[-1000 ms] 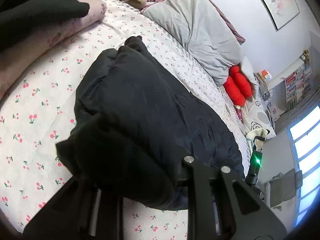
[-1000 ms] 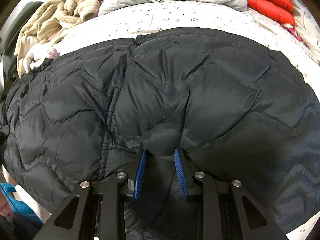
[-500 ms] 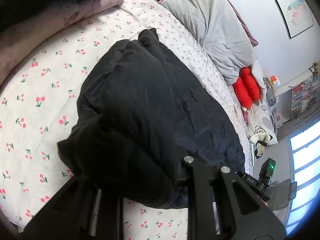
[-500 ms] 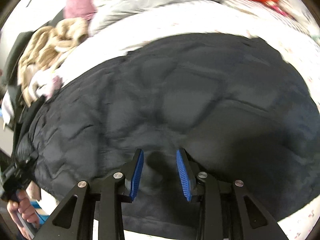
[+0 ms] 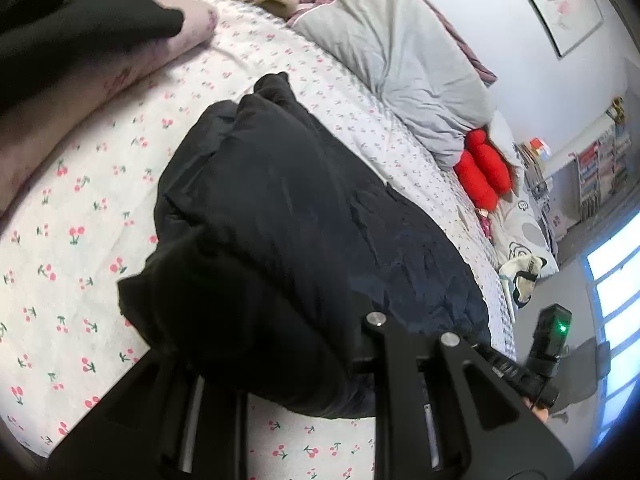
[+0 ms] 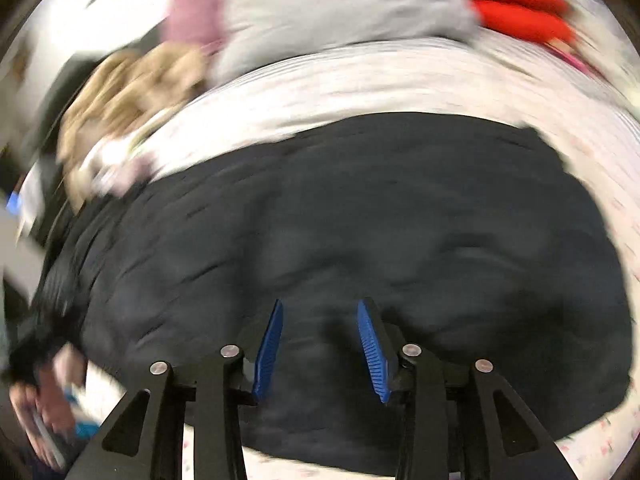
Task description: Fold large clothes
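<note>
Now, jacket: we've got the black puffer jacket (image 5: 288, 208) spread on the cherry-print bedsheet (image 5: 80, 216), bunched at our end and flatter further out.
Long axis: in the left wrist view it runs from just ahead of our left fingers away toward the grey duvet (image 5: 404, 64), with one narrow dark end (image 5: 272, 82) pointing up the bed.
Across the right view: the same jacket (image 6: 360, 220) lies broadside to our right fingers, its long side stretching left to right, the frame heavily smeared.
Left gripper: our left gripper (image 5: 280, 360) has a thick fold of the jacket bulging between its two black arms; the fingertips are buried under fabric, so we read it as clamped on that fold.
Right gripper: our right gripper (image 6: 320, 348) stands wide, blue pads (image 6: 270, 344) well apart, nothing between them; the jacket is below and beyond the tips, and whether they touch it we cannot tell.
Beyond the left fingers: red cushions (image 5: 484, 168) sit beside the grey duvet, off to the right of the jacket.
Left of the left fingers: a rolled pink blanket (image 5: 120, 68) with dark clothing on top, clear of the jacket.
Far left of the right fingers: a tan fleece heap (image 6: 132, 96), blurred, near the jacket's left end.
</note>
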The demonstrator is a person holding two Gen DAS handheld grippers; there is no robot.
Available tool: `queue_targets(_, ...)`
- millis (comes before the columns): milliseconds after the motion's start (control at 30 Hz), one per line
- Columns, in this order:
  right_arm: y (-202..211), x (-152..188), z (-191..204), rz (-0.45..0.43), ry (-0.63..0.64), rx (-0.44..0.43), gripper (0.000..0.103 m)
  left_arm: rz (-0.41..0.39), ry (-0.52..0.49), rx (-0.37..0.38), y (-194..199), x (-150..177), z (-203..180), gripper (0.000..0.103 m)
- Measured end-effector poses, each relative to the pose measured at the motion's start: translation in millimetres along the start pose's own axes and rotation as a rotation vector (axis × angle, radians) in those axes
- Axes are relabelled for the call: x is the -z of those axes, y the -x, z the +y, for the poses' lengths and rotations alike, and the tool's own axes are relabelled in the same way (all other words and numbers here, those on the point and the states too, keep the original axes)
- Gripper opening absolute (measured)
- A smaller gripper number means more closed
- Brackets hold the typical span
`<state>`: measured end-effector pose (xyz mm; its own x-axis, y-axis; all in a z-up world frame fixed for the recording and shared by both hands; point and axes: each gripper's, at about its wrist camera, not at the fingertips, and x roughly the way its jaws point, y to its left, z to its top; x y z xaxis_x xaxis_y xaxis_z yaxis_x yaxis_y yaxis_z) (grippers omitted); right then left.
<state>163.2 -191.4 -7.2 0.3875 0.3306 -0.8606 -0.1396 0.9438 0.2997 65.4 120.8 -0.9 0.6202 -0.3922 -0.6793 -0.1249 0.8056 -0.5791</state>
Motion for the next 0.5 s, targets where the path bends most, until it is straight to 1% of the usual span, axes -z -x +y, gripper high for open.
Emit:
queue_targets(33, -10, 3, 11, 0.033, 0.035, 0.003, 0.041, -0.005, -0.011, 0.000, 1, 0, -2, 0.022)
queue_targets(100, -26, 3, 20, 0.072, 0.052, 0.009, 0.041, -0.017, -0.038, 0.005, 5, 0, -8, 0.022)
queue_targets(133, -32, 4, 24, 0.077, 0.063, 0.023, 0.041, -0.021, -0.052, 0.008, 6, 0, -12, 0.022)
queue_targets(233, -39, -6, 24, 0.054, 0.052, 0.063, 0.041, -0.035, -0.084, 0.010, 10, 1, -21, 0.022)
queue_targets(333, -47, -22, 12, 0.041, -0.016, 0.062, 0.041, -0.048, -0.115, 0.007, 12, 1, -28, 0.022)
queue_targets(500, -65, -44, 7, 0.044, -0.045, 0.076, 0.041, -0.063, -0.157, 0.005, 14, 1, -40, 0.022)
